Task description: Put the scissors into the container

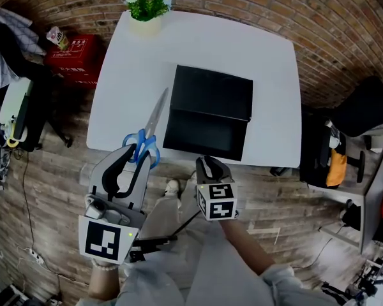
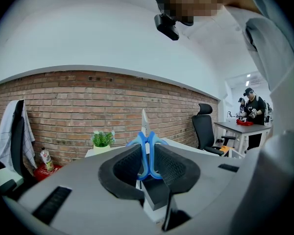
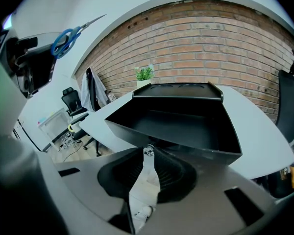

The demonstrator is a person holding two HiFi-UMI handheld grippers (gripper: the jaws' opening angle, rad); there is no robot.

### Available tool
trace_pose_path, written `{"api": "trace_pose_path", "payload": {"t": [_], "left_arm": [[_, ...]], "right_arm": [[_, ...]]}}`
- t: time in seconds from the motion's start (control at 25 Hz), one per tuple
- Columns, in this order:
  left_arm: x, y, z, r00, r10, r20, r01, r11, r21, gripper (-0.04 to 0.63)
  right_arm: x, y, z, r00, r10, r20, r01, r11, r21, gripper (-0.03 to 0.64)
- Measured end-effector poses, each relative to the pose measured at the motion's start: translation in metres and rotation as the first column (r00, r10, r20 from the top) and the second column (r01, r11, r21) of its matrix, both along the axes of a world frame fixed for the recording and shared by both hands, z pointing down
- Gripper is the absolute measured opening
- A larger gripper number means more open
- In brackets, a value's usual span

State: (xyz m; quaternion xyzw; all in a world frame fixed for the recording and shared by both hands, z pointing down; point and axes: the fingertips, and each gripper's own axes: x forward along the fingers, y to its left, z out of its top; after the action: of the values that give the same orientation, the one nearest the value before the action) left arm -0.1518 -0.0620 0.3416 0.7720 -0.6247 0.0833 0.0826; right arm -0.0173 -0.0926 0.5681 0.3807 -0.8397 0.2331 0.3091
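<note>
The scissors [image 1: 153, 121] are being held up in the air at the lower left of the head view, over the near edge of the white table [image 1: 268, 75]. The left gripper [image 1: 142, 153] is pinching the blue handle rings between its two fingers, and the left gripper view is showing the rings squeezed tight there [image 2: 147, 153]. The long shiny blades are sticking out toward the top of the frame. The black container [image 1: 207, 139] is sitting in the middle of the table, just to the right of the blades, and it is looking empty inside. So the scissors are not in it yet. The right gripper [image 1: 207, 164] is hanging just in front of the container's near wall, with its fingers closed together and nothing between them. A small green plant [image 1: 147, 6] is standing at the far edge of the table, well away from everything. Here is what could go wrong, I think. Only the rings are being held, so the heavy blades could swing or slip out. The blade tip could bump the container's wall and push it, because nothing is holding the container. If the fingers are opening too soon, the scissors could be falling on the table or the floor.
</note>
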Motion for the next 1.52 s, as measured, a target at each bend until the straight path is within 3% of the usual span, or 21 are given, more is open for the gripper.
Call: {"api": "trace_pose_path", "payload": {"t": [0.16, 0.48, 0.92, 1.24, 1.52], "left_arm": [[0.002, 0.0, -0.005, 1.0, 0.018, 0.005, -0.018, 1.0, 0.016, 0.1], [0.011, -0.01, -0.025, 0.998, 0.065, 0.012, -0.066, 0.996, 0.064, 0.1], [0.036, -0.015, -0.052, 0.986, 0.159, 0.058, -0.165, 0.978, 0.127, 0.1], [0.048, -0.02, -0.068, 0.979, 0.19, 0.07, -0.199, 0.966, 0.163, 0.1], [0.055, -0.026, -0.063, 0.972, 0.22, 0.085, -0.23, 0.962, 0.145, 0.1]], "right_arm": [[0.001, 0.006, -0.013, 1.0, -0.02, 0.006, 0.02, 0.999, 0.027, 0.087], [0.019, -0.001, -0.078, 0.999, 0.008, 0.033, -0.015, 0.98, 0.2, 0.064], [0.067, -0.028, -0.186, 0.985, 0.131, 0.111, -0.166, 0.889, 0.427, 0.061], [0.088, -0.029, -0.243, 0.968, 0.16, 0.193, -0.238, 0.827, 0.51, 0.061], [0.093, -0.028, -0.249, 0.964, 0.167, 0.205, -0.251, 0.821, 0.513, 0.061]]}}
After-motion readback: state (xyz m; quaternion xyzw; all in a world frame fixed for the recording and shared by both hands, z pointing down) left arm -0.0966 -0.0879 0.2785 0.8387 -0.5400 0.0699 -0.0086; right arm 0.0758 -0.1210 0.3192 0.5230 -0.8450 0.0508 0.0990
